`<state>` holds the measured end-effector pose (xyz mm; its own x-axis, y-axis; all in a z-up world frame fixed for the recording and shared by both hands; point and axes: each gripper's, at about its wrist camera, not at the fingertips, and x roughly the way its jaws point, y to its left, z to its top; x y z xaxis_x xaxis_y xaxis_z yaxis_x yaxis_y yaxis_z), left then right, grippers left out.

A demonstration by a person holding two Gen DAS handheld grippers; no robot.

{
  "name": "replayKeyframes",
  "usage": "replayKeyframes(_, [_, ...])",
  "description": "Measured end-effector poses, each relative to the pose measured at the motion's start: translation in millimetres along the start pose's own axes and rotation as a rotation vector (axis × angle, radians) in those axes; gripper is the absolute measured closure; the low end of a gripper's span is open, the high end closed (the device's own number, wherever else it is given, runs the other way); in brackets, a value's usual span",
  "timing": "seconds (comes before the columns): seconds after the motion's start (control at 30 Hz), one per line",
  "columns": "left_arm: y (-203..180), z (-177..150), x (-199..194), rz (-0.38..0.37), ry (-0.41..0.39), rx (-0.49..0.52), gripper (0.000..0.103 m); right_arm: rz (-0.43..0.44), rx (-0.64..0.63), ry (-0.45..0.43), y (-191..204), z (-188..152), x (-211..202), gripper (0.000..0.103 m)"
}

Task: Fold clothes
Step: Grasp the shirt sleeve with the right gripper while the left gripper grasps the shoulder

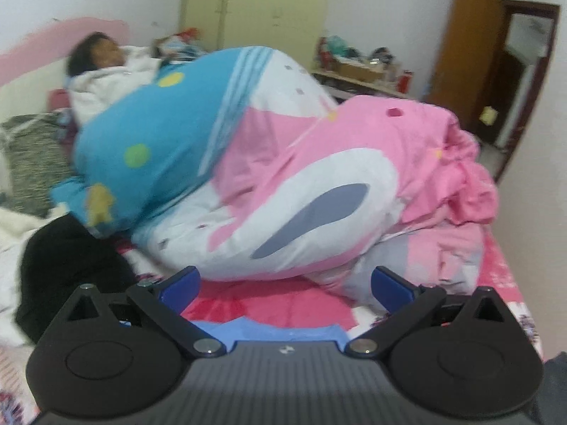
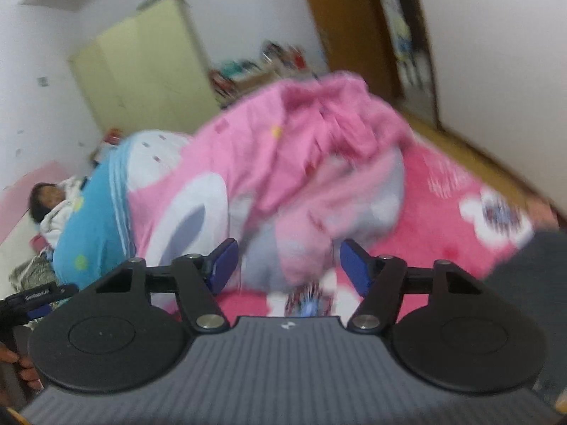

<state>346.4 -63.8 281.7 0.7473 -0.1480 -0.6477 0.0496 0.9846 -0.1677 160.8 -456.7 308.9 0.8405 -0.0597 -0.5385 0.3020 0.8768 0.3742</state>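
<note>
Here, nearest of all, a light blue cloth lies flat on the bed just under the left gripper, its edge showing between the two blue pads, which stand spread wide with nothing between them. The right gripper is held narrower, also empty, hanging over the pink bedsheet; nothing touches its pads, though motion blur smears that view. At its left edge the other gripper's handle and some fingers peep in.

Just past both grippers a big rolled quilt, pink, white and blue, takes up the middle of the bed, with a crumpled pink garment heaped on its right end. Left of the left gripper a black garment lies beside the quilt, on a white fleecy cover. Open sheet remains to the right of the quilt, up to the bed's edge.

Further back, a person lies under white bedding by the pink headboard, with a grey patterned pillow nearby. Beyond stand a pale yellow wardrobe, a cluttered shelf and a brown door against white walls.
</note>
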Motion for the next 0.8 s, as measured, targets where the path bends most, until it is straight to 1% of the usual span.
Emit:
replayKeyframes(0.03, [4, 2, 8, -0.020, 0.007, 0.006, 0.000, -0.017, 0.038, 0.022, 4, -5, 3, 0.049])
replayKeyframes(0.1, [12, 6, 24, -0.059, 0.031, 0.022, 0.000, -0.043, 0.092, 0.050, 15, -19, 10, 0.050])
replayKeyframes(0.13, [15, 6, 37, -0.071, 0.063, 0.042, 0.000, -0.052, 0.099, 0.066, 20, -25, 18, 0.052])
replayKeyframes(0.2, [16, 1, 65, -0.082, 0.132, 0.086, 0.000, -0.076, 0.094, 0.106, 32, -42, 36, 0.054])
replayKeyframes(0.27, [16, -9, 95, -0.104, 0.197, 0.117, 0.001, -0.086, 0.061, 0.156, 37, -62, 62, 0.056])
replayKeyframes(0.33, [15, -23, 124, -0.125, 0.246, 0.118, 0.001, -0.096, 0.028, 0.206, 41, -81, 89, 0.060])
replayKeyframes(0.37, [15, -31, 140, -0.133, 0.272, 0.114, 0.004, -0.099, 0.014, 0.228, 43, -89, 103, 0.061])
replayKeyframes(0.43, [10, -50, 172, -0.147, 0.320, 0.100, 0.007, -0.096, -0.028, 0.283, 43, -112, 140, 0.064])
replayKeyframes(0.5, [2, -71, 204, -0.160, 0.360, 0.108, 0.009, -0.092, -0.086, 0.336, 36, -136, 178, 0.065])
replayKeyframes(0.6, [-18, -104, 248, -0.194, 0.427, 0.158, 0.016, -0.099, -0.231, 0.407, 29, -168, 228, 0.066])
replayKeyframes(0.7, [-41, -137, 293, -0.261, 0.524, 0.202, 0.026, -0.092, -0.368, 0.488, 15, -193, 272, 0.064])
replayKeyframes(0.77, [-52, -155, 322, -0.294, 0.608, 0.198, 0.037, -0.088, -0.418, 0.531, 3, -202, 294, 0.063])
replayKeyframes(0.8, [-57, -163, 336, -0.310, 0.649, 0.184, 0.040, -0.075, -0.430, 0.548, -4, -204, 305, 0.062])
